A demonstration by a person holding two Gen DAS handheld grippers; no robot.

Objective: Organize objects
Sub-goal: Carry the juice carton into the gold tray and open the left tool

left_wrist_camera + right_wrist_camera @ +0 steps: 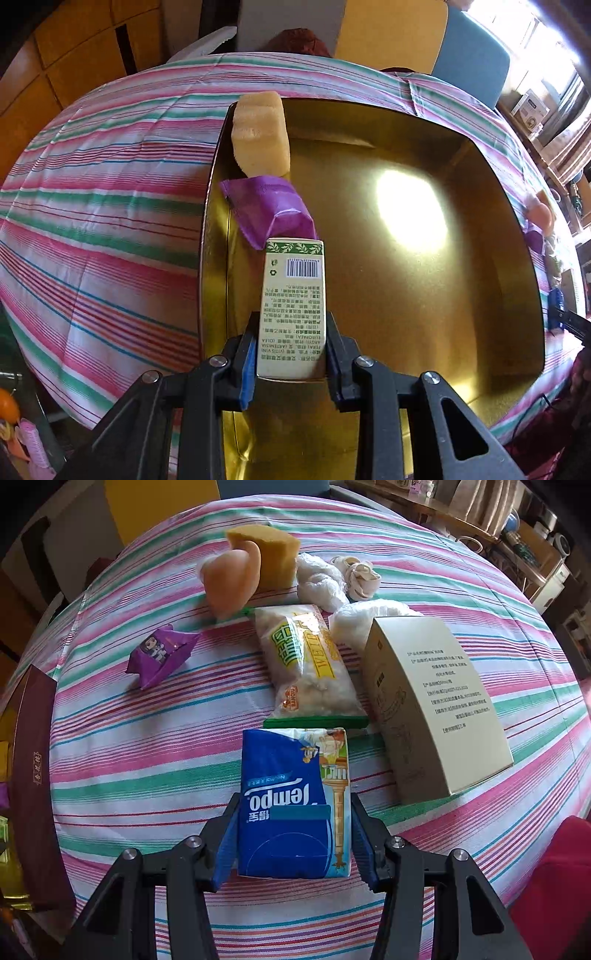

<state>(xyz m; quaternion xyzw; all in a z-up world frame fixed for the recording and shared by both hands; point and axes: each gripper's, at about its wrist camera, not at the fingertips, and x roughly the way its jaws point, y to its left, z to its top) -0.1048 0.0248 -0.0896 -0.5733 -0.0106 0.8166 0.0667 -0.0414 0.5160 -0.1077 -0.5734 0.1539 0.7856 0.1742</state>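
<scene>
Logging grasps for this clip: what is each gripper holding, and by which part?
Left gripper clamps the small green-and-cream box by its long sides, near its near end. Right gripper holds the blue tissue pack by its two side edges.

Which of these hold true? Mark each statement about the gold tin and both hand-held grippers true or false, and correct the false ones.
1. The left hand-held gripper grips a slim cream carton with a barcode. True.
2. The gold metal tin is empty. False: a pale yellow sponge block and a purple foil sachet lie inside it.
3. The right hand-held gripper holds a blue Tempo tissue pack. True.
4. The large beige cardboard box sits inside the tin. False: it lies on the striped tablecloth.
</scene>
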